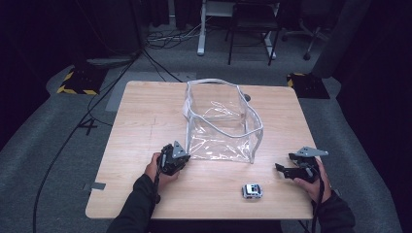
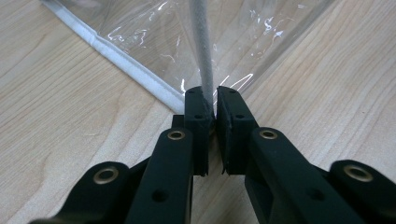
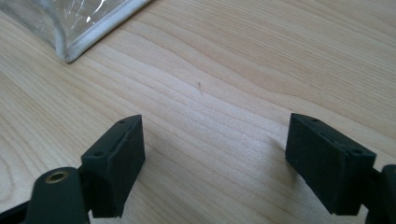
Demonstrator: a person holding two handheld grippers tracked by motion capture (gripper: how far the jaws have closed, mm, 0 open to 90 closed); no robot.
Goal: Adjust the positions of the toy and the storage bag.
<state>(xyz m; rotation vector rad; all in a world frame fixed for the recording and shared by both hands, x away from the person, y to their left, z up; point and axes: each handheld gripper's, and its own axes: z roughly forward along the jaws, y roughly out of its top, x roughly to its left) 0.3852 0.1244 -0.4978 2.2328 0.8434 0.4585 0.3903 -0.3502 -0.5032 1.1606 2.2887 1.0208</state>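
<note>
Where the surface [image 1: 145, 131] meets its near edge, a small toy car [image 1: 252, 191] sits right of centre, well apart from the left gripper [image 1: 180, 159] and nearer the right gripper [image 1: 283, 169]. Right gripper: near the right edge, spread wide, nothing between its pads. Left gripper: clenched on the white-piped near-left corner edge of the clear plastic bag [image 1: 221, 121]. Bag: upright, mouth open, reaching from mid-surface to the far edge.

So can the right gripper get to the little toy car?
Probably yes. The right gripper is open, and just bare table lies between it and the toy car. The clear bag sits farther back, out of the way.
</note>
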